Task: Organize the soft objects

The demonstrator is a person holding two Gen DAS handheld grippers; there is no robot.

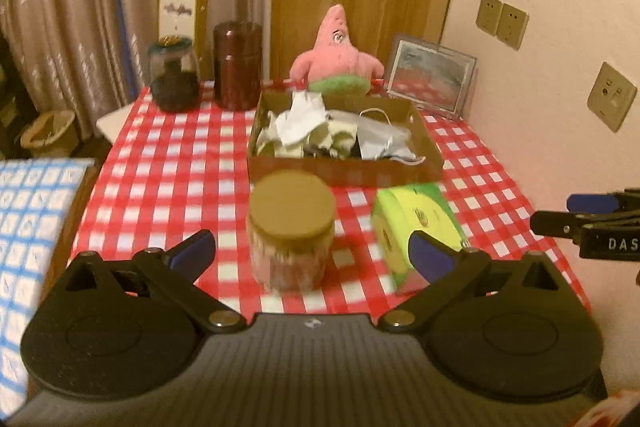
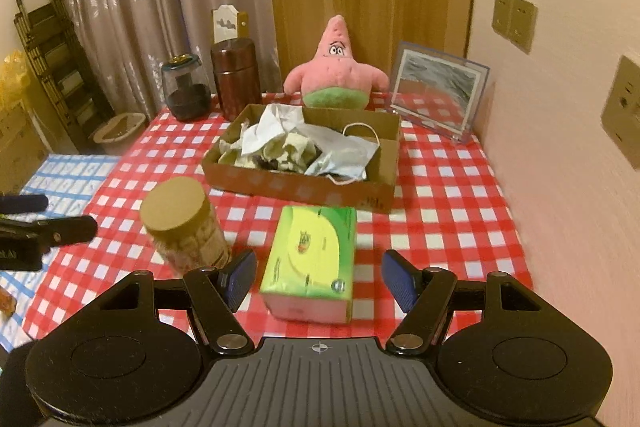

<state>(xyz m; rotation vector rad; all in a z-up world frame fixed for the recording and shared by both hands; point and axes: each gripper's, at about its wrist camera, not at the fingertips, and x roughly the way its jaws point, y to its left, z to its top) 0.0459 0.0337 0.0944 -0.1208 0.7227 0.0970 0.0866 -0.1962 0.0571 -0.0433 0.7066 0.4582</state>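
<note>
Left gripper [image 1: 312,251]: fingers spread wide, holding nothing, low centre of the left view, framing the cork-lidded jar [image 1: 291,233].
Right gripper [image 2: 319,277]: fingers released and empty, flanking the near end of the green tissue pack [image 2: 311,261].
Soft things: crumpled cloths and a mask [image 2: 304,145] lie heaped in the cardboard box [image 2: 296,187], mid-frame; the pink plush [image 2: 336,69] stands behind it on the table [image 2: 448,203].
Stage: the heap fits either sorting under way or already gathered; the pictures cannot settle which.
Doing it well: for any soft piece, pinch a bunched fold, not a loose edge or mask loop.
View difference: the right view shows the box's divider and bare right compartment; the left view blurs both.
</note>
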